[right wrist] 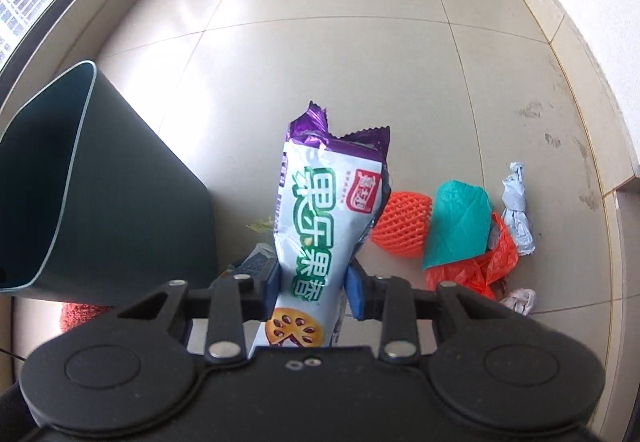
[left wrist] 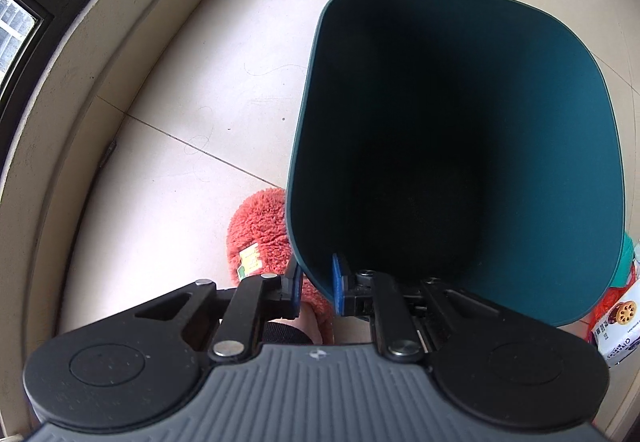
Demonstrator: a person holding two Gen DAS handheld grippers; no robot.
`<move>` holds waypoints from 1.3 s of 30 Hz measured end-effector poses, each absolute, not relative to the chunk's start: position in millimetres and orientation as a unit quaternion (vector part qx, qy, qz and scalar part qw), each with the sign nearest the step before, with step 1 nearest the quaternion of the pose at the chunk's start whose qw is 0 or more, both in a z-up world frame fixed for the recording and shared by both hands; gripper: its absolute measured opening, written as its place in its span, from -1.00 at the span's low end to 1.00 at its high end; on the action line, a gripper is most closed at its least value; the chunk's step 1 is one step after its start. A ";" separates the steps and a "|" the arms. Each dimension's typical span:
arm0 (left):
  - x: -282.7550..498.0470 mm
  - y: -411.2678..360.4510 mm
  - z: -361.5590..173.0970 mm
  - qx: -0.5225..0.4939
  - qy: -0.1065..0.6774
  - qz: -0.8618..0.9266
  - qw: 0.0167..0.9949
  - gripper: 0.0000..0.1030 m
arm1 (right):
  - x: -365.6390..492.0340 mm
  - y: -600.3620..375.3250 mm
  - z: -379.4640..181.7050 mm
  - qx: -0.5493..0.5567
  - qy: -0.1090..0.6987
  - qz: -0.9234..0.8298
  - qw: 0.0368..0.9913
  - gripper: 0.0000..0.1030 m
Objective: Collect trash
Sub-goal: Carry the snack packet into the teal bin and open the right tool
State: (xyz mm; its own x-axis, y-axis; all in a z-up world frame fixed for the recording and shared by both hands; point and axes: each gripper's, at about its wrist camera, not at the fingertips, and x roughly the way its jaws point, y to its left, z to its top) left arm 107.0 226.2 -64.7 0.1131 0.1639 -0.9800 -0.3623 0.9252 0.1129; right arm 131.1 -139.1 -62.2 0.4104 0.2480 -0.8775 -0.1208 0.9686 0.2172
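Green bin (left wrist: 560,161) looks empty; right tongs (right wrist: 312,288) grip snack wrapper (right wrist: 320,209)

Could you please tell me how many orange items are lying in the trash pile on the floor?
2: an orange foam fruit net left of the teal foam sheet, and a crumpled orange plastic bag beneath it; more may be hidden.

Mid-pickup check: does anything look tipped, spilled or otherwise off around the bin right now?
Yes: the dark green plastic bin is tilted, its rim clamped by the left tool, not standing flat. Beside it, loose litter lies on the tile floor: an orange foam net, a teal sheet and crumpled paper.
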 end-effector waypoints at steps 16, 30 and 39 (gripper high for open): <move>96.2 255.0 -68.2 -0.108 0.592 0.144 0.786 -0.83 | 177.1 28.8 53.6 -0.077 0.429 0.315 0.843 -0.38; 106.3 250.8 -74.7 -0.110 0.587 0.143 0.789 -0.86 | 214.4 147.7 -92.4 -0.137 0.542 0.304 0.771 -0.38; 109.1 245.8 -75.5 -0.110 0.591 0.149 0.785 -0.86 | 230.7 173.5 -138.6 -0.150 0.601 0.270 0.738 -0.18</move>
State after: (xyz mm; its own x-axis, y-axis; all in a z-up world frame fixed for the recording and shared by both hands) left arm 109.1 245.8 -75.5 0.2559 0.1046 -0.9610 -0.3642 0.9313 0.0044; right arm 230.7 173.5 -138.6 0.1332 0.2172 -0.9670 -0.5781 0.8096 0.1023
